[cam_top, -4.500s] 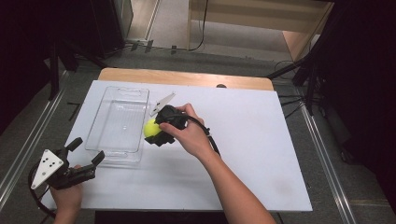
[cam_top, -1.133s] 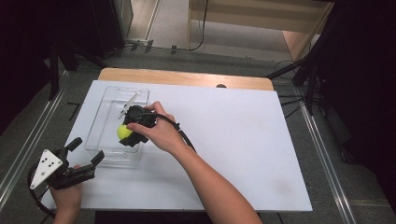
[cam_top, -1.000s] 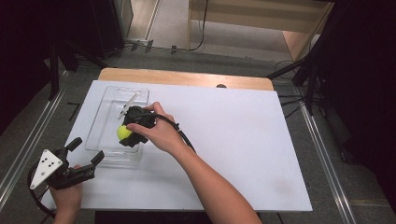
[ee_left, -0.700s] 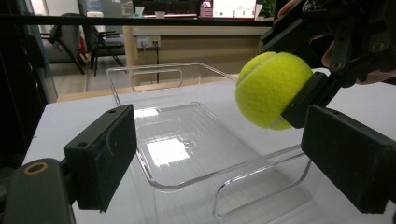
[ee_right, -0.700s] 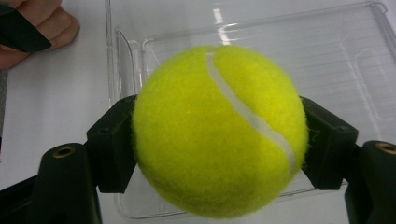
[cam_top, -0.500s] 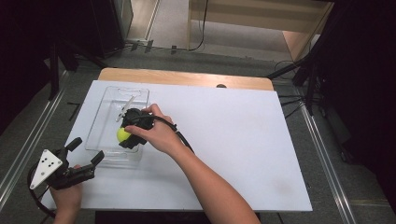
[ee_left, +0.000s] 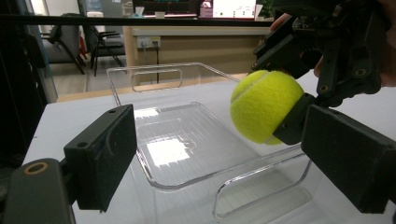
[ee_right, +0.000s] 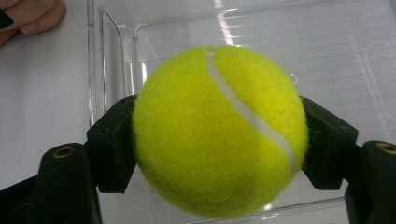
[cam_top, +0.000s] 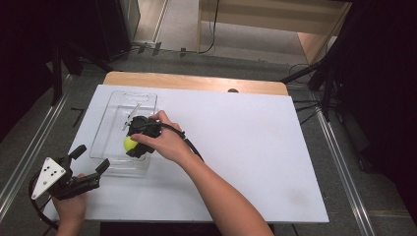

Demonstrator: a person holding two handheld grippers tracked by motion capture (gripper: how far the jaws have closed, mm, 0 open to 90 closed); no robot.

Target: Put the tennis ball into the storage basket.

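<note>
High view first: a white rectangular table top (cam_top: pixel 246 147) with a strip of bare wood along its far edge carries a clear plastic rectangular tray (cam_top: pixel 110 125) at its left side, long axis running away from the person. Over the tray's near half, the right gripper (cam_top: pixel 132 143), black with a cable trailing back along the forearm, clamps a yellow-green felt tennis ball (cam_top: pixel 129 143). The right hand (cam_top: pixel 164 142) lies across the gripper, forearm stretched diagonally from the bottom edge. At the near-left corner the left gripper (cam_top: pixel 91 158), with its grey 3-cornered plate, points toward the tray, its 2 jaws spread wide around nothing.

Left gripper view: the wide black jaws frame the tray's near wall and cut-out handle. The ball (ee_left: pixel 266 112) hangs above the tray floor, held by the right gripper (ee_left: pixel 280 116) coming down from the upper right.

Right gripper view: the ball (ee_right: pixel 219 130) sits pinched between both pads, its white seam curving from the top toward the lower right. Behind it are the tray's ribbed floor (ee_right: pixel 350 60) and a corner, with fingertips (ee_right: pixel 28 16) at the top left.
</note>
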